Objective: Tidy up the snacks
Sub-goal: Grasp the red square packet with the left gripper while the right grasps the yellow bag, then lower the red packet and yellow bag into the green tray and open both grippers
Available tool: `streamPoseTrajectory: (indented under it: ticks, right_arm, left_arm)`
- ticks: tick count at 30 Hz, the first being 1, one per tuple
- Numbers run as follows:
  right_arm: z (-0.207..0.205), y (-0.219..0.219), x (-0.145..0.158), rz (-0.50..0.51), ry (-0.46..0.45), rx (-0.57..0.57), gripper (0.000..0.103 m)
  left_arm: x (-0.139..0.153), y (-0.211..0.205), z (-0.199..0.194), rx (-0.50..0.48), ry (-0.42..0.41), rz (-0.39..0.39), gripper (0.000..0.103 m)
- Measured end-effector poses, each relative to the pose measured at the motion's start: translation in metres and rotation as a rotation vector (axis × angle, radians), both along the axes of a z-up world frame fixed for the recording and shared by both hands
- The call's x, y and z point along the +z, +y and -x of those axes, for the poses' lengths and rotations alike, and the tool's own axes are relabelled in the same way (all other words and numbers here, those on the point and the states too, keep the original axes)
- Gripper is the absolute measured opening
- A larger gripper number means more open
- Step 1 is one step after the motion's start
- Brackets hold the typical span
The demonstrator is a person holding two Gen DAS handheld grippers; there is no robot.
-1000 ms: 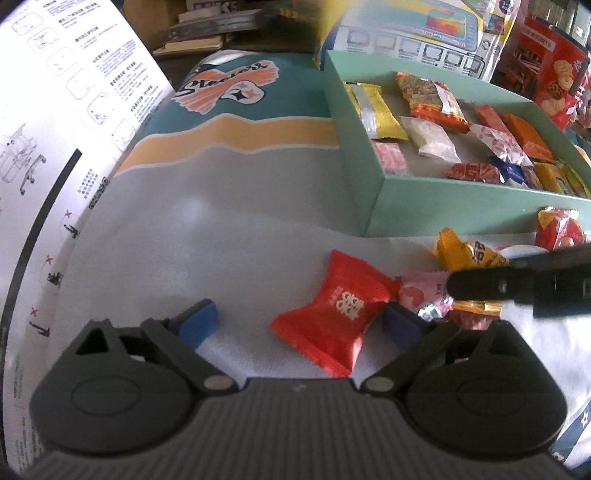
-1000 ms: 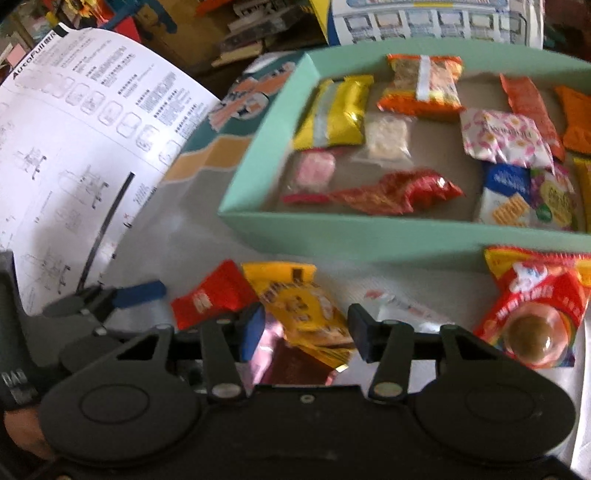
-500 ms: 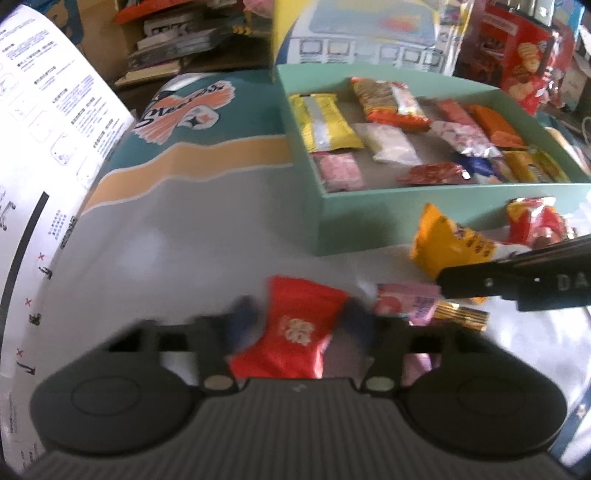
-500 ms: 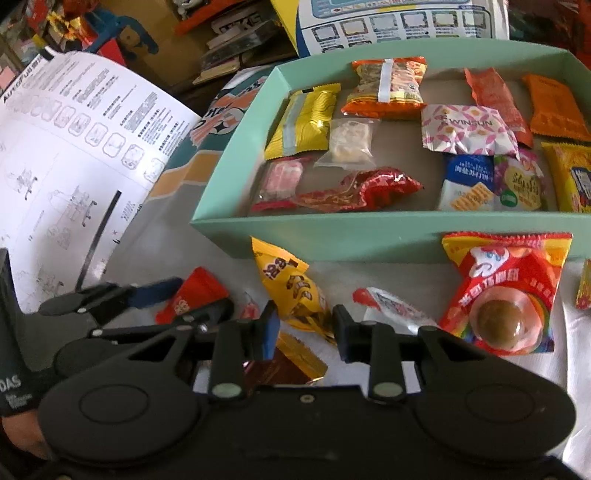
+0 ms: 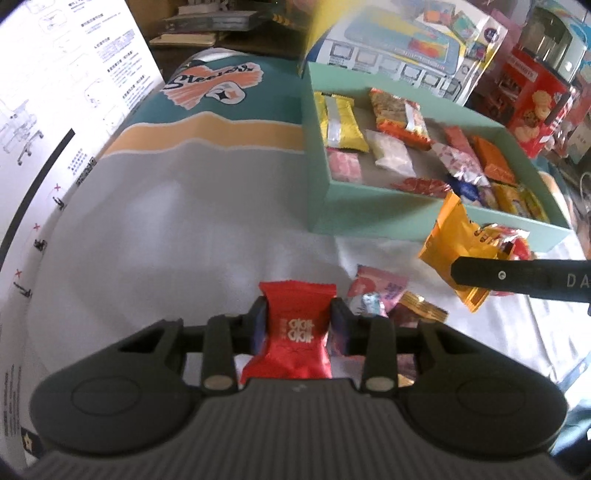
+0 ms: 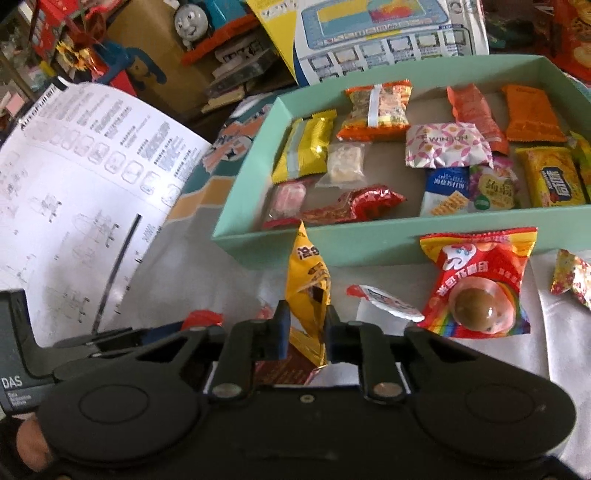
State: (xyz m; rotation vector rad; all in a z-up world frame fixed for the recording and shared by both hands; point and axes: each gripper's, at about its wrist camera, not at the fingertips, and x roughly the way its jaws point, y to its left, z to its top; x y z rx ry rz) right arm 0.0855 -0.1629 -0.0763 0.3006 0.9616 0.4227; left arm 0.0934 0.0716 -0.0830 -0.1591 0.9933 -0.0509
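Note:
My left gripper [image 5: 298, 320] is shut on a red snack packet [image 5: 295, 332] and holds it above the tablecloth. My right gripper [image 6: 305, 320] is shut on a yellow snack packet [image 6: 307, 280], lifted off the table; the same packet shows in the left wrist view [image 5: 456, 240], held by the right gripper's black finger [image 5: 517, 276]. The green box [image 6: 369, 246] beyond holds several snack packets. Loose on the cloth lie a pink packet [image 5: 376, 291], a gold wrapper [image 5: 424, 308], a red-and-yellow candy packet [image 6: 480, 280] and a small white jelly cup [image 6: 384, 299].
A large white instruction sheet [image 6: 81, 192] stands curved along the left. A printed toy box [image 6: 388, 33] and a red biscuit box [image 5: 532, 99] stand behind the green box. Another small wrapped snack [image 6: 572, 277] lies at the right edge.
My left gripper closed on the red packet and lifted it. My right gripper closed on the yellow packet and raised it off the pile toward the green box.

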Motion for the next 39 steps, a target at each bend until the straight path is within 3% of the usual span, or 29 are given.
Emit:
streamPoseTrajectory:
  ticks: [7, 14, 18, 26, 28, 31, 33, 35, 39]
  right_arm:
    - [0.005, -0.01, 0.025, -0.053, -0.045, -0.012, 0.018]
    - [-0.031, -0.011, 0.054, -0.075, -0.106, -0.036, 0.018]
    - [-0.058, -0.007, 0.063, -0.074, -0.117, -0.043, 0.018]
    - [-0.104, 0.008, 0.055, -0.071, -0.084, -0.034, 0.019]
    - [-0.112, 0.012, 0.049, -0.075, -0.068, -0.024, 0.024]
    - [-0.118, 0.016, 0.044, -0.071, -0.064, -0.027, 0.054]
    - [-0.118, 0.014, 0.042, -0.069, -0.076, -0.038, 0.077]
    - [-0.116, 0.011, 0.041, -0.064, -0.088, -0.045, 0.082]
    - [-0.111, 0.005, 0.042, -0.053, -0.1, -0.052, 0.093]
  left_arm:
    - [0.039, -0.008, 0.001, -0.022, -0.086, 0.016, 0.035]
    - [0.07, -0.03, -0.042, -0.041, -0.174, -0.001, 0.036]
    - [0.07, -0.042, -0.074, -0.068, -0.182, -0.023, 0.036]
    - [0.044, -0.044, -0.116, -0.069, -0.118, -0.033, 0.036]
    - [0.036, -0.044, -0.118, -0.065, -0.099, -0.039, 0.041]
    - [0.035, -0.044, -0.115, -0.086, -0.106, -0.006, 0.065]
    - [0.037, -0.049, -0.11, -0.054, -0.138, -0.072, 0.103]
    - [0.039, -0.053, -0.105, -0.039, -0.184, -0.141, 0.103]
    - [0.041, -0.053, -0.107, -0.052, -0.159, -0.105, 0.103]
